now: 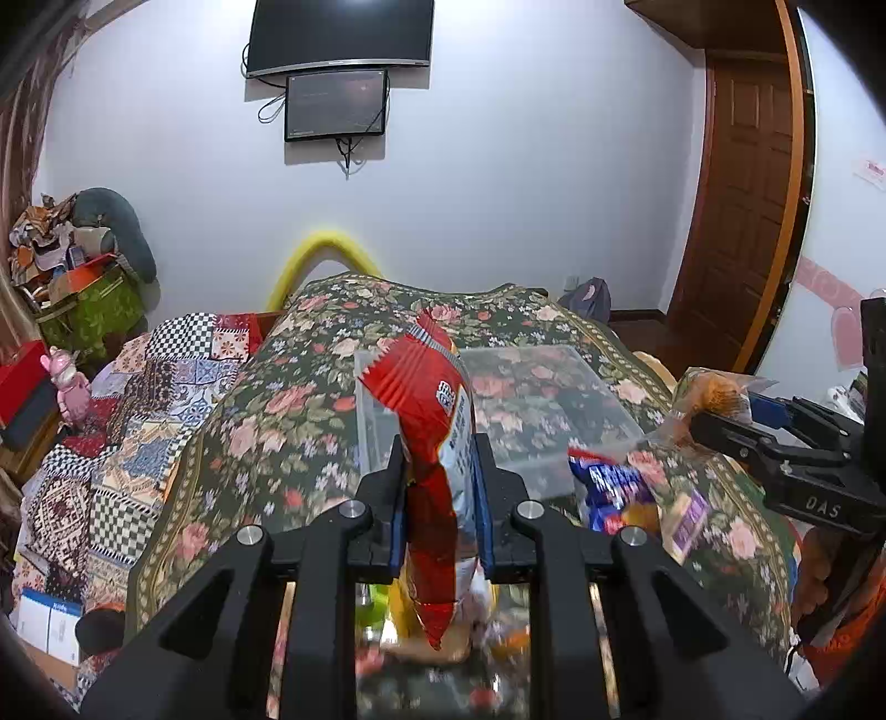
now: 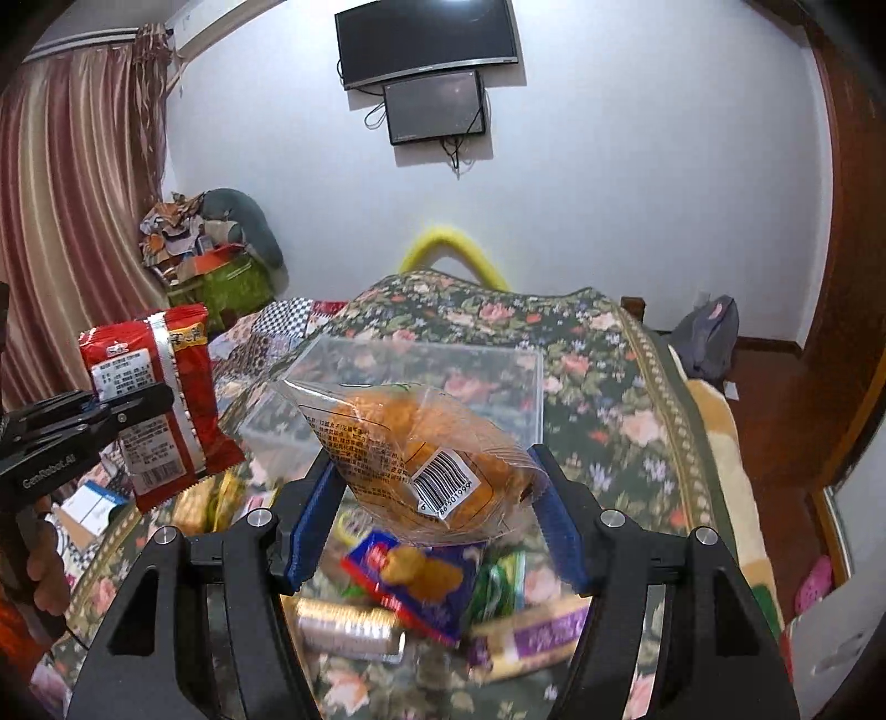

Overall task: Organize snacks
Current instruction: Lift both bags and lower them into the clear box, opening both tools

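A bed under a dark floral bedspread fills the room's middle, with a patchwork quilt hanging off its left side and two dark screens mounted on the white wall beyond. On the bedspread sits a clear plastic bin, open on top, nothing blocking its mouth. Nearer, loose snacks lie scattered – a blue packet, a silver roll, a purple-labelled bar.

Both grippers hang above that scatter, on the near side of the bin, each tilted downward toward it. The left gripper is clamped tight on a red snack bag, which stands upright between its blue pads, its lower end dangling below them. The right gripper is closed on a clear bag of orange puffs – wider apart, the pads pressing its two ends, barcode facing up.
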Demonstrator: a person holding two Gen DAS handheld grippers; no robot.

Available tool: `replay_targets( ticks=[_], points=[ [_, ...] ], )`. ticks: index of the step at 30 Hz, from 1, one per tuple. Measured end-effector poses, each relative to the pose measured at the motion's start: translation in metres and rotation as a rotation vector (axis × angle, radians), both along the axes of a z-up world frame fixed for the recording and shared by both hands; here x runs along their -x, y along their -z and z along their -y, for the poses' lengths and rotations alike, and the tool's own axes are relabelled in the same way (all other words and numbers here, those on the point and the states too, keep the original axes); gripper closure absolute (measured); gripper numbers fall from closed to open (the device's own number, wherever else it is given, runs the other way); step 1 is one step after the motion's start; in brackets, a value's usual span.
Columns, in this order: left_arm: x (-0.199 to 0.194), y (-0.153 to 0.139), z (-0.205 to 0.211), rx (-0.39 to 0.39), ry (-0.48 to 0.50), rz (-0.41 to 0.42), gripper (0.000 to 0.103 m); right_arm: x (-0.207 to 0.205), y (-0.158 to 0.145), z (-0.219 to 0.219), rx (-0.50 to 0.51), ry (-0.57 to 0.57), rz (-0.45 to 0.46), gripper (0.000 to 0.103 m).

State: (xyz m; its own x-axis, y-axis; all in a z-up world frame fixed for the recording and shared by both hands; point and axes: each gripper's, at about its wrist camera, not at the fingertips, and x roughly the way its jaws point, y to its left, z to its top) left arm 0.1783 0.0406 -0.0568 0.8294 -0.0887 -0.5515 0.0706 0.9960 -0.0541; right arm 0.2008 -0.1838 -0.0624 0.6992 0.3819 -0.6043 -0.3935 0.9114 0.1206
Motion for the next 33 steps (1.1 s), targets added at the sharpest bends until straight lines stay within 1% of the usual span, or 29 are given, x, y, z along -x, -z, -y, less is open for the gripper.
replay_targets(
  ticks=[4, 9, 13, 16, 20, 23, 27, 29, 30, 32, 33],
  points=[
    [-0.023, 0.0, 0.002, 0.004, 0.009, -0.006, 0.084, -0.019, 0.004, -0.006, 0.016, 0.009, 0.001, 0.04],
    [-0.052, 0.004, 0.007, -0.019, 0.016, -0.012, 0.084, -0.043, 0.014, -0.014, 0.035, 0.015, -0.021, 0.04],
    [-0.075, 0.015, 0.014, -0.049, 0.02, -0.033, 0.084, -0.065, 0.029, -0.02, 0.024, 0.011, -0.092, 0.04],
    [-0.09, 0.024, 0.015, -0.041, 0.021, -0.059, 0.084, -0.077, 0.038, -0.023, 0.039, 0.019, -0.118, 0.04],
    [-0.112, 0.04, 0.016, -0.037, 0.019, -0.115, 0.084, -0.088, 0.047, -0.029, 0.062, 0.014, -0.146, 0.04],
    [-0.122, 0.048, 0.014, -0.027, 0.028, -0.146, 0.083, -0.09, 0.047, -0.033, 0.09, 0.0, -0.141, 0.039],
    [-0.13, 0.051, 0.014, -0.026, 0.038, -0.166, 0.083, -0.093, 0.05, -0.041, 0.113, -0.025, -0.153, 0.039],
    [-0.132, 0.053, 0.013, -0.014, 0.037, -0.172, 0.083, -0.093, 0.052, -0.043, 0.125, -0.029, -0.161, 0.036],
    [-0.133, 0.054, 0.011, -0.006, 0.034, -0.178, 0.081, -0.095, 0.054, -0.045, 0.126, -0.027, -0.165, 0.032],
    [-0.133, 0.055, 0.009, -0.001, 0.032, -0.188, 0.076, -0.095, 0.055, -0.044, 0.124, -0.023, -0.172, 0.032],
    [-0.132, 0.055, 0.009, -0.004, 0.03, -0.191, 0.07, -0.095, 0.054, -0.043, 0.118, -0.027, -0.176, 0.032]
  ],
)
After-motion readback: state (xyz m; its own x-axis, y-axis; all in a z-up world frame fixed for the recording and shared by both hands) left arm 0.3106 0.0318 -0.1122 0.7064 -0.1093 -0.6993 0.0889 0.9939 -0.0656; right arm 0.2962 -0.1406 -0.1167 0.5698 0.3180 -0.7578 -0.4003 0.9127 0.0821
